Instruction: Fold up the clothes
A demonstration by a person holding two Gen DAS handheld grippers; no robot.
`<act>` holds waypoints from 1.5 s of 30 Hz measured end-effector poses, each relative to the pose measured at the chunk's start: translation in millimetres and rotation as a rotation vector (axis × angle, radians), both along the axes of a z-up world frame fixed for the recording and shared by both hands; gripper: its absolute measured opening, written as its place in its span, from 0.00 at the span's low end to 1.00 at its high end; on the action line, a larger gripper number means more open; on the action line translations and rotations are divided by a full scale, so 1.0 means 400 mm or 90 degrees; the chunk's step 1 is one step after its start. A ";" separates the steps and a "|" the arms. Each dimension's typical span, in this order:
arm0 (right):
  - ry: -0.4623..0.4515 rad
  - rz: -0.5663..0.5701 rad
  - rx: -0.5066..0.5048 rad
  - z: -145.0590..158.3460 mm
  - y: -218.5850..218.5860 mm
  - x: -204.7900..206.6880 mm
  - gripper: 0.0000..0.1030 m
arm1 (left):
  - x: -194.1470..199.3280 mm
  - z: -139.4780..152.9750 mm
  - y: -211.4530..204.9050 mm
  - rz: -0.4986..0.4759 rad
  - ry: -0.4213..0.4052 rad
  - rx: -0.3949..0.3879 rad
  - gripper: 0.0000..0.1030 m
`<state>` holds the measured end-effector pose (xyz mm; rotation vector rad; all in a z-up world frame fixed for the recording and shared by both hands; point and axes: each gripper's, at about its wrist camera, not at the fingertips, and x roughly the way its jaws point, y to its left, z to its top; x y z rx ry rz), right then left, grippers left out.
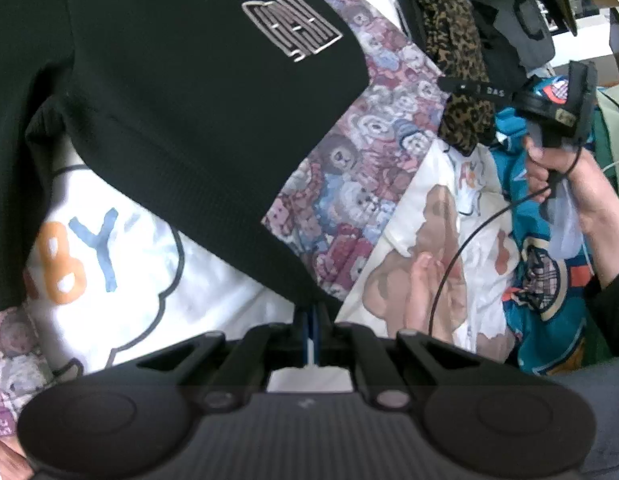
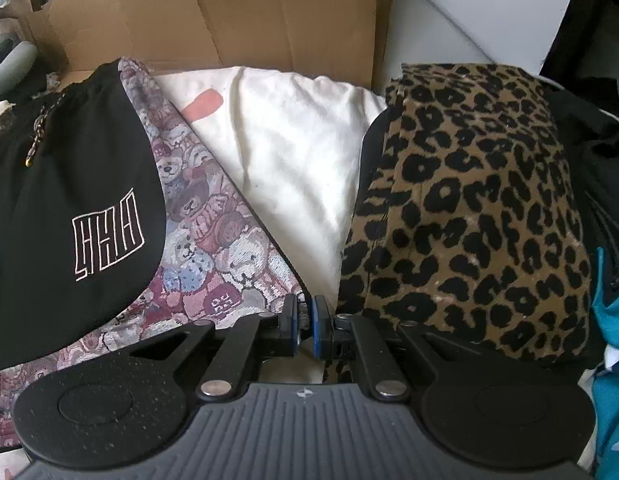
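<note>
Black garment [image 1: 169,100] corner in left gripper [image 1: 311,320]

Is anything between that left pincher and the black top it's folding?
No. The left gripper is already shut on the hem corner of the black top, so nothing sits between them. The leopard-print garment lies off to the side.

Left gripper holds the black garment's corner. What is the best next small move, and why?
Probably carry the left gripper, shut on the black garment, across toward its logo to make a fold. The right gripper holds nothing, its jaws slightly apart beside the leopard-print garment.
</note>
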<state>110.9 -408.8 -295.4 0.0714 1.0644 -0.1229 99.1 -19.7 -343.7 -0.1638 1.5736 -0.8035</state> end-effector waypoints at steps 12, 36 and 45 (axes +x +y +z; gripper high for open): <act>0.033 0.008 -0.011 -0.113 -0.006 0.016 0.06 | -0.008 -0.099 -0.026 -0.010 0.020 0.047 0.05; -0.047 -0.051 0.038 0.000 0.006 -0.042 0.27 | 0.120 0.062 0.044 0.063 -0.132 0.051 0.32; -0.057 -0.022 0.054 0.005 0.064 -0.033 0.27 | 0.181 0.060 0.052 0.095 -0.232 0.089 0.31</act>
